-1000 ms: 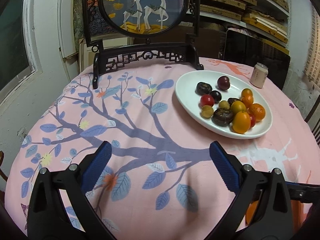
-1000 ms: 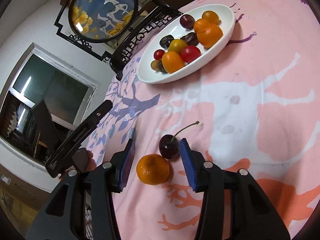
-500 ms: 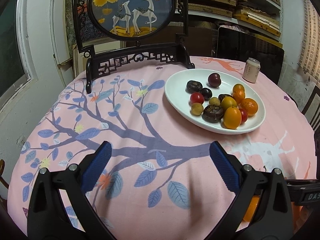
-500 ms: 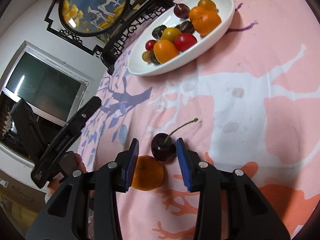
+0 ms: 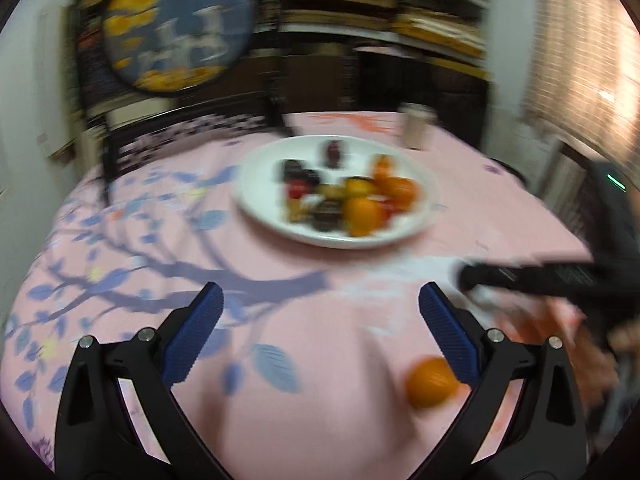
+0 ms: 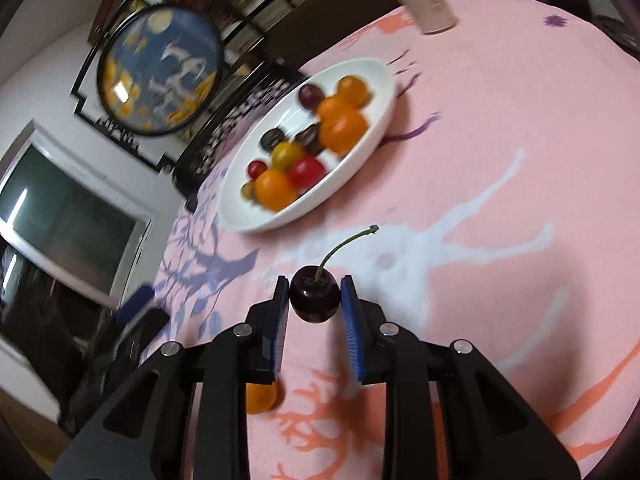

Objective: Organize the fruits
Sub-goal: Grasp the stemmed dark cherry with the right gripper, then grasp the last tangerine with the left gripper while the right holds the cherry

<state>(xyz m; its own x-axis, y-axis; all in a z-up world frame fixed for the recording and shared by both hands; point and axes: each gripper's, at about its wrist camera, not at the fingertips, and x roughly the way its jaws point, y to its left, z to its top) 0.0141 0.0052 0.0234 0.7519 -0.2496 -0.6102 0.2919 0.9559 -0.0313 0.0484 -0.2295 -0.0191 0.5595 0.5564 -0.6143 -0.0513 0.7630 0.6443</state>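
A dark red cherry (image 6: 314, 298) with a long green stem sits between the blue pads of my right gripper (image 6: 314, 282). Its jaws are closing and both pads press on the fruit. A small orange (image 6: 262, 398) lies on the pink cloth, half hidden behind the gripper's left finger. The white oval plate (image 6: 240, 216) with several mixed fruits stands further back. In the blurred left wrist view my left gripper (image 5: 320, 300) is open over bare cloth. The orange (image 5: 430, 382) lies just inside its right finger, and the plate (image 5: 256, 184) is beyond.
A round painted screen (image 6: 160, 76) on a dark carved stand is at the table's back, and a pale can (image 6: 430, 4) stands behind the plate. My right gripper's black body (image 5: 540, 276) and a hand (image 5: 592, 360) cross the right of the left wrist view.
My right gripper has shut on the cherry, and the orange now lies behind its left finger. My left gripper swung right, still open, bringing the orange and the other gripper into its view.
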